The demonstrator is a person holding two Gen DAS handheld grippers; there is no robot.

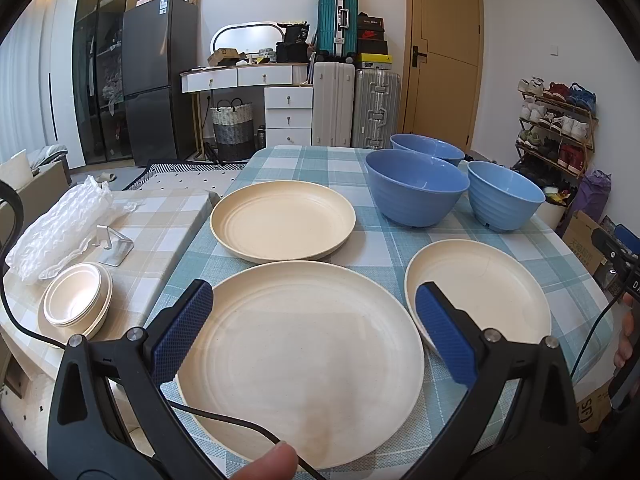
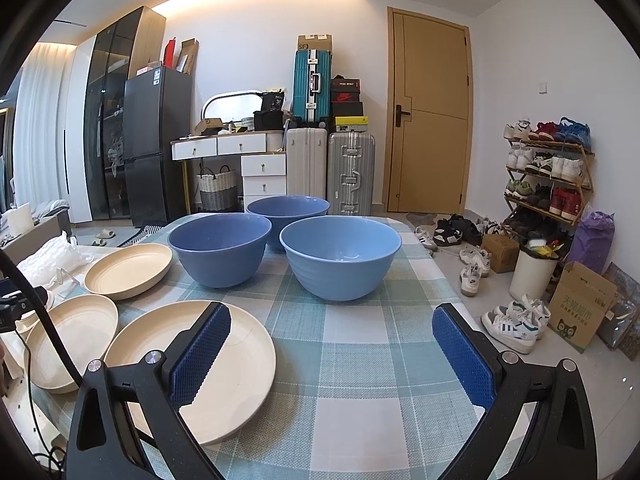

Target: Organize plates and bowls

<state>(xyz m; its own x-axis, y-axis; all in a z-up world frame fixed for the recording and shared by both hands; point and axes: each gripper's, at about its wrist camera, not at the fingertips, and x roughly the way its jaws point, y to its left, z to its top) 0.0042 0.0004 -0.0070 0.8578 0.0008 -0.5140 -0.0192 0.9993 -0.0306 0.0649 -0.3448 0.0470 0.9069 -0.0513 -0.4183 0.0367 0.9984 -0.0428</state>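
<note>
Three cream plates lie on the checked tablecloth (image 1: 304, 164): a large near one (image 1: 300, 360), one behind it (image 1: 282, 220) and one to the right (image 1: 480, 288). Three blue bowls (image 1: 416, 188) (image 1: 504, 196) (image 1: 426, 148) stand upright at the far right, close together. My left gripper (image 1: 314, 300) is open above the near plate and holds nothing. In the right wrist view, my right gripper (image 2: 332, 316) is open over bare cloth, in front of the bowls (image 2: 340, 256) (image 2: 220, 248) (image 2: 288, 204). Its left finger overlaps a plate (image 2: 224, 360); the other plates (image 2: 76, 328) (image 2: 128, 270) lie further left.
A lower side table on the left carries a stack of small cream bowls (image 1: 78, 304), bubble wrap (image 1: 56, 224) and a metal stand (image 1: 114, 246). A black cable (image 1: 240, 424) crosses the near plate beside a thumb (image 1: 272, 460). Shoes (image 2: 516, 324) and boxes (image 2: 580, 308) lie beyond the table's right edge.
</note>
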